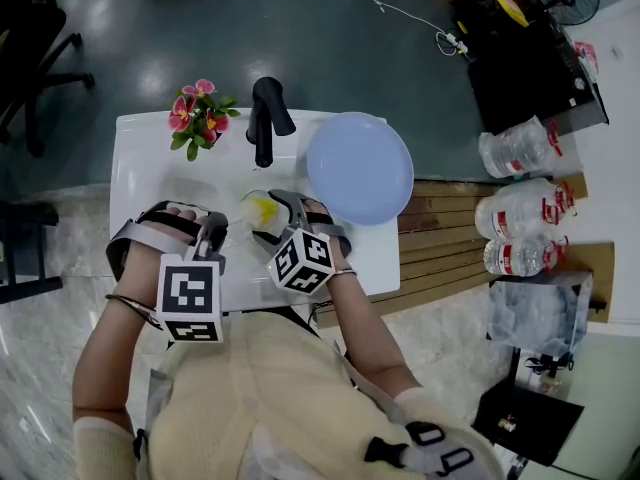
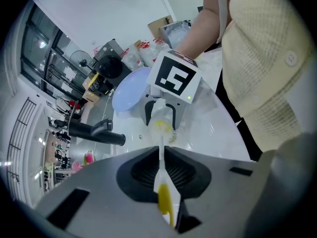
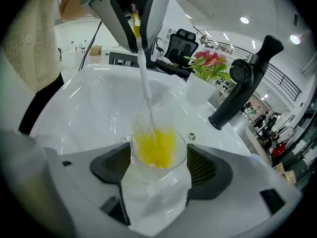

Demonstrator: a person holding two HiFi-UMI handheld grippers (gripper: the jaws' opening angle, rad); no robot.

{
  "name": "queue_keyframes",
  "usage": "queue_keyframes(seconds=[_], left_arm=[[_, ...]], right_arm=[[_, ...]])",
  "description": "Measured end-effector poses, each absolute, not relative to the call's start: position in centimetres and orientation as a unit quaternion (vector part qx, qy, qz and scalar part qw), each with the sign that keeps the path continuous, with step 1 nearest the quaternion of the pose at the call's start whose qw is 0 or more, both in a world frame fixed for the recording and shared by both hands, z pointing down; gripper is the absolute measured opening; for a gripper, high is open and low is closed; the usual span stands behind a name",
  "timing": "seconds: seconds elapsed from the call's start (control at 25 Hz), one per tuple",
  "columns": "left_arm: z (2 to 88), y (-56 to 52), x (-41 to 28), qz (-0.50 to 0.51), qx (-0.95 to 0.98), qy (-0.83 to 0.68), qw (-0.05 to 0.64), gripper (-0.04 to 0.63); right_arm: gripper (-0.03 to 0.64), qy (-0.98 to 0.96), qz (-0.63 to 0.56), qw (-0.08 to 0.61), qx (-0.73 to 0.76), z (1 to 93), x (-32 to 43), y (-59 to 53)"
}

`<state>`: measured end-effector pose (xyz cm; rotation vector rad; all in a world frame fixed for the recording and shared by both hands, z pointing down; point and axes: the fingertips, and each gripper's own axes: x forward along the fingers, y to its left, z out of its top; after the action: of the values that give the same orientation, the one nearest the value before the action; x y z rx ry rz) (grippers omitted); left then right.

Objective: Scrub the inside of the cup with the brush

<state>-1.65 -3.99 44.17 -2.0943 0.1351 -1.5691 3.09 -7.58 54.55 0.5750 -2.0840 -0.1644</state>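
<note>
1. Left of centre in the head view: left gripper [image 1: 212,233], clenched tight on the thin white handle of the brush [image 3: 143,78], with the yellow butt end poking back behind the jaws.
2. Long axis of the brush: a straight line from the left gripper's jaws towards the right gripper, steeply down in the right gripper view, with the yellow bristle head already sunk inside the cup.
3. Centre of the head view, low over the white sink [image 1: 140,168]: clear cup [image 3: 157,187], mouth turned towards the left gripper and so in line with the brush handle.
4. Bristles possibly pressed against the cup's bottom; too blurred behind the glass to be sure.
5. Just right of the cup: right gripper [image 1: 280,221], grasping the cup's body between its two dark pads, one on each side.
6. Judged next need: strokes and twists along that shared axis by the left gripper, cup braced by the right.
7. Further right, well apart: blue plate [image 1: 358,166]; black faucet [image 1: 265,118] behind the cup.
</note>
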Motion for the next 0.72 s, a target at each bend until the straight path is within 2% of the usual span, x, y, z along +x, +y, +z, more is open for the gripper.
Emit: queue_keyframes(seconds=[0.24,0.72], left_arm=[[43.3,-3.6,-4.1,-0.572,-0.785,0.078,0.226,0.041],[41.6,-2.7,-8.9,-0.505,-0.836,0.196,0.089,0.041]], right_arm=[[0.35,-0.85,-0.063,0.466,0.236,54.6,3.1,-7.6],[0.35,-0.851,-0.051,0.464,0.24,54.6,3.3,-7.5]])
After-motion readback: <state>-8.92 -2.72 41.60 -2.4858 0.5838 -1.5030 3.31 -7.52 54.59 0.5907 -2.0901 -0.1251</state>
